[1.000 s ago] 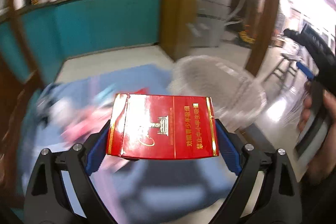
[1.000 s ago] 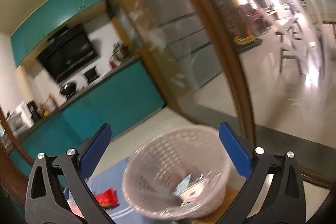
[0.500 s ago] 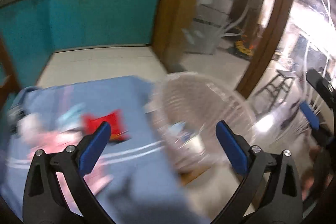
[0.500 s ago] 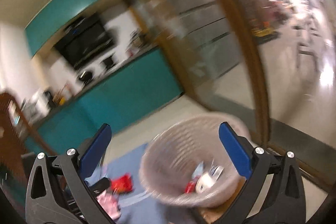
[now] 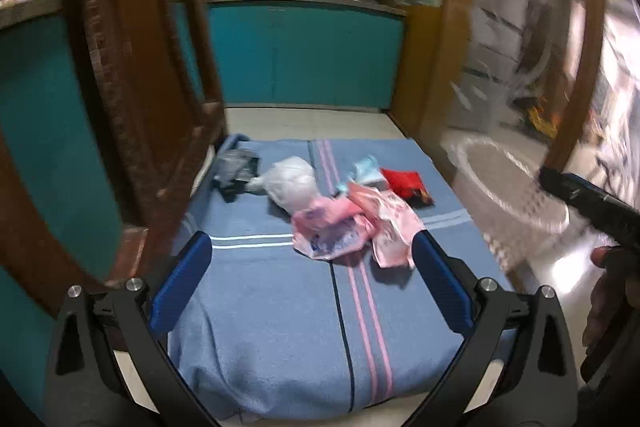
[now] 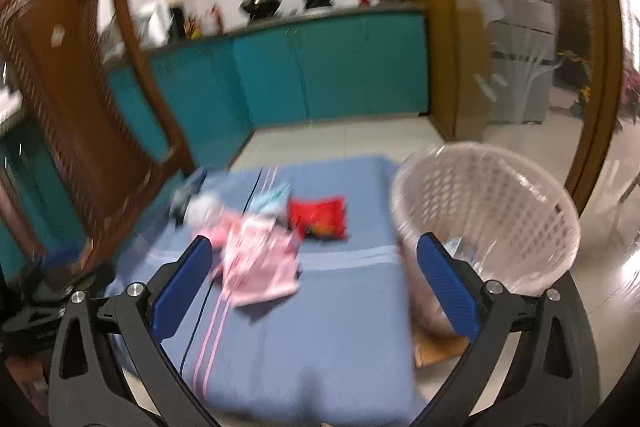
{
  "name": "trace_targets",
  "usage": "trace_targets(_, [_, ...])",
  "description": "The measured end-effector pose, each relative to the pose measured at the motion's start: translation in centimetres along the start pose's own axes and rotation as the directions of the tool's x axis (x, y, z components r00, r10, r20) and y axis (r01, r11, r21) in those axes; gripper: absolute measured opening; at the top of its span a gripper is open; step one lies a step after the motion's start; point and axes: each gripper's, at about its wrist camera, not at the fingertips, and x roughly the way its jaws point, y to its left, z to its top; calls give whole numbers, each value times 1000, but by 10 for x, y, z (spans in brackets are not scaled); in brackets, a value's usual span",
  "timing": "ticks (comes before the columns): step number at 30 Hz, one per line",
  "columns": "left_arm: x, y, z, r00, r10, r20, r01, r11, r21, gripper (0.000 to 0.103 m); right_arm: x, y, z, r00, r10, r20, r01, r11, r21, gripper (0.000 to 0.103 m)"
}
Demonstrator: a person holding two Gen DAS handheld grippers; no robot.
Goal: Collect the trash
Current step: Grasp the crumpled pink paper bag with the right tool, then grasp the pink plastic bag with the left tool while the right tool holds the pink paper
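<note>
Trash lies on a blue striped cloth [image 5: 280,327]: crumpled pink wrappers [image 5: 348,227], a white plastic bag [image 5: 292,183], a light blue packet [image 5: 366,171], a red packet [image 5: 406,185] and a grey-black wrapper [image 5: 236,171]. My left gripper [image 5: 311,239] is open and empty, facing the pile from the near side. My right gripper [image 6: 315,239] is also open and empty, with the pink wrappers [image 6: 260,263] and red packet [image 6: 318,217] just beyond its fingers. A pale lattice basket [image 6: 488,211] stands at the cloth's right edge with some trash inside.
A brown plastic chair [image 6: 80,107] stands close on the left of the cloth. Teal cabinets [image 5: 300,55] line the back wall. A wooden door frame [image 5: 576,67] and shiny floor lie to the right. A hand [image 5: 608,299] holds the right gripper's body at the right edge.
The left gripper held a red box, opened near the basket, and is now empty. Both views have swung left from the basket to the trash on the cloth.
</note>
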Motion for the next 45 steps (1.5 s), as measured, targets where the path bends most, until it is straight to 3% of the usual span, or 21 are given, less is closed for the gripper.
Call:
trace_targets(3, [9,-4,-5,999,22,-37,-21,999,43,100,6,21,-12,1000,4,-26,-6,999,-45,100])
trace_targets(18, [8,3,2,999,-24,-45,23,999,-39,100,34,37,-17,998,-8,-65,4,998,-66,100])
trace_targets(24, [12,0,-1,999,-18,-46,17,1000,-15,100,89,53,-20,989,-11,-147,0,997,-77,100])
trace_targets(28, [21,4,-4,998,-14,-68,12,1000,-25,100,132,62,-30,970,-39,-239,9,992,-126,99])
trace_targets(29, [22,4,-5,997,-12,-71,11,1000,-23,100,140,60,-34,962,-24,-273,-9,993,-120,88])
trace_targets(30, [24,4,-6,997,-12,-70,10,1000,-18,100,142,57,-36,957,4,-289,-32,995,-95,55])
trace_targets(32, [26,3,-7,997,-9,-76,8,1000,-9,100,137,51,-33,949,48,-311,-67,997,-49,30])
trace_targets(33, [28,4,-7,997,-10,-80,9,1000,-13,100,129,49,-29,952,57,-302,-72,997,-39,24])
trace_targets(37, [34,0,-6,996,-36,-86,34,999,-24,100,78,32,-12,965,136,-225,-135,991,24,18])
trace_targets(40, [46,-9,-6,995,-40,-91,40,999,1,100,32,12,0,976,183,-120,-176,982,71,18])
trace_targets(45, [82,-31,-11,991,-72,-115,78,996,53,100,11,-3,12,985,172,-24,-170,982,80,18])
